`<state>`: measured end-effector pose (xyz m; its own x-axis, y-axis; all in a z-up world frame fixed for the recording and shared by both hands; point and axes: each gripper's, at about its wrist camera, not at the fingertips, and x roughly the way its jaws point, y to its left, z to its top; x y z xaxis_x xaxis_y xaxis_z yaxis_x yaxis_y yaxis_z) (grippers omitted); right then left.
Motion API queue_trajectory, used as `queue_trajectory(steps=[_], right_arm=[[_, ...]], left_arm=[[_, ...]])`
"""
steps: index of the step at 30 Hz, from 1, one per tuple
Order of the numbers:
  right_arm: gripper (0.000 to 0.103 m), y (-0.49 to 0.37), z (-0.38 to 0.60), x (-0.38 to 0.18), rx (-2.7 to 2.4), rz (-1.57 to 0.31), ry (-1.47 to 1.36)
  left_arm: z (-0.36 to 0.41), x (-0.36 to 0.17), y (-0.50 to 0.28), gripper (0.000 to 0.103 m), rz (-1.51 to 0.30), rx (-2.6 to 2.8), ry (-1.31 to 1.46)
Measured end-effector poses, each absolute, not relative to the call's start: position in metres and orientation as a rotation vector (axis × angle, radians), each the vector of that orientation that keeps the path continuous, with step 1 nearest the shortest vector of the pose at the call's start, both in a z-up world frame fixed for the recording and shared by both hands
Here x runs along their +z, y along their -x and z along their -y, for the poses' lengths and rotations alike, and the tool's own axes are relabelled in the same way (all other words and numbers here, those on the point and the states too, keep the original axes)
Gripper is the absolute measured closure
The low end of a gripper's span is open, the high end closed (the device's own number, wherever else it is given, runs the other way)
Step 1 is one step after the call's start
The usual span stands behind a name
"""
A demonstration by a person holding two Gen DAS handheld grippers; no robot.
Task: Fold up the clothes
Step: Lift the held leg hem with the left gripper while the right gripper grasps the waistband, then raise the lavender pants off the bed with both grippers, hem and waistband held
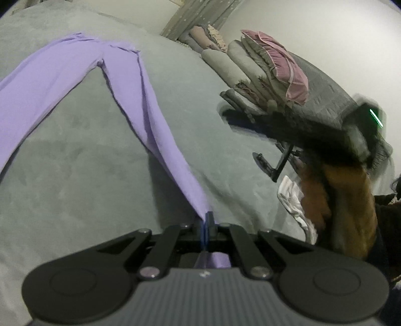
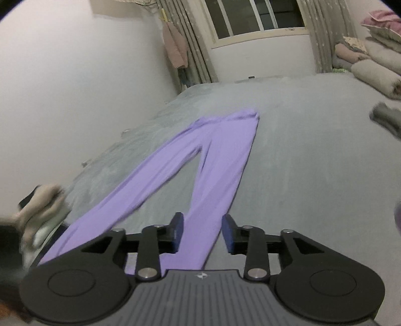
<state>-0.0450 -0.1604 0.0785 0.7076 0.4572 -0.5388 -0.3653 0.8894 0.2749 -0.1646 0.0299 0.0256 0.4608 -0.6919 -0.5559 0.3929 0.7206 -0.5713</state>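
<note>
Plainly, trousers: purple trousers (image 1: 125, 82) lie spread on a grey bed cover (image 1: 75, 190), waistband at the far end, the two legs splayed toward the near side.
Left gripper: the left gripper (image 1: 206, 220) is clenched on the hem of one trouser leg; that leg rises off the cover in a taut strip to the closed jaws.
Right gripper: the right gripper (image 2: 201, 234) hovers released, jaws wide apart, over the near end of the right-hand trouser leg (image 2: 223, 175), with cloth showing between its pads (image 2: 178, 232); whether they touch the fabric cannot be told.
Right hand: in the left wrist view a blurred hand (image 1: 338, 200) holds the other tool at the right edge.
Far right: folded blankets (image 1: 250, 67) are stacked against the wall.
Far wall: a window (image 2: 255, 17) sits between curtains (image 2: 195, 50).
</note>
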Motion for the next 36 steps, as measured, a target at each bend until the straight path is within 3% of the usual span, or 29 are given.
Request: queue_trajectory(steps=[8,12,16,27,30,32,34,36], right_arm=[[0.062,-0.156,0.131,0.074,0.366,-0.785,-0.153],[0.049,-0.247,0.121,0.065,0.399,-0.894,-0.208],[0.047,-0.327,0.114,0.059,0.318,-0.885,-0.186],[0.047,-0.424,0.089,0.032,0.298,-0.856,-0.157],[0.055,-0.427,0.083,0.033,0.287,-0.843,-0.136],[0.071,-0.428,0.079,0.035,0.279,-0.831,-0.123],[0.094,-0.429,0.075,0.037,0.271,-0.819,-0.109],[0.098,-0.43,0.071,0.039,0.263,-0.807,-0.096]], left_arm=[[-0.03,0.025,0.163,0.103,-0.862,-0.765,0.407],[-0.037,0.022,0.158,0.103,-0.867,-0.797,0.438],[-0.043,0.019,0.15,0.103,-0.863,-0.83,0.475],[-0.054,0.011,0.138,0.103,-0.847,-0.902,0.545],[-0.058,0.01,0.137,0.103,-0.841,-0.91,0.555],[-0.063,0.009,0.135,0.103,-0.842,-0.908,0.565],[-0.067,0.011,0.138,0.103,-0.831,-0.911,0.572],[-0.072,0.013,0.143,0.103,-0.815,-0.914,0.58]])
